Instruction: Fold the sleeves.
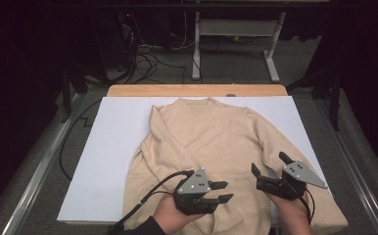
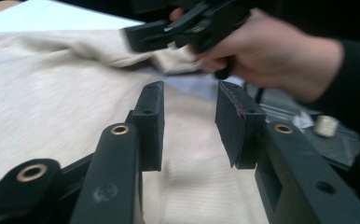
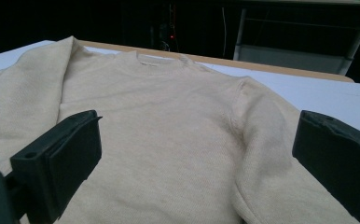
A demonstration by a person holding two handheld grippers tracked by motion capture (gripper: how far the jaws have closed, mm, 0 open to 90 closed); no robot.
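From above, a cream sweater (image 1: 211, 147) was seen spread flat on the white table (image 1: 113, 147), both grippers poised over its hem. The left gripper (image 2: 190, 123) was parted, nothing clasped. The right gripper (image 3: 197, 154) was spread wide, empty.

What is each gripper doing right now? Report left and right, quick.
Left gripper: open, jaws apart over the cream sweater, nothing between them.
Right gripper: open wide above the sweater, holding nothing.
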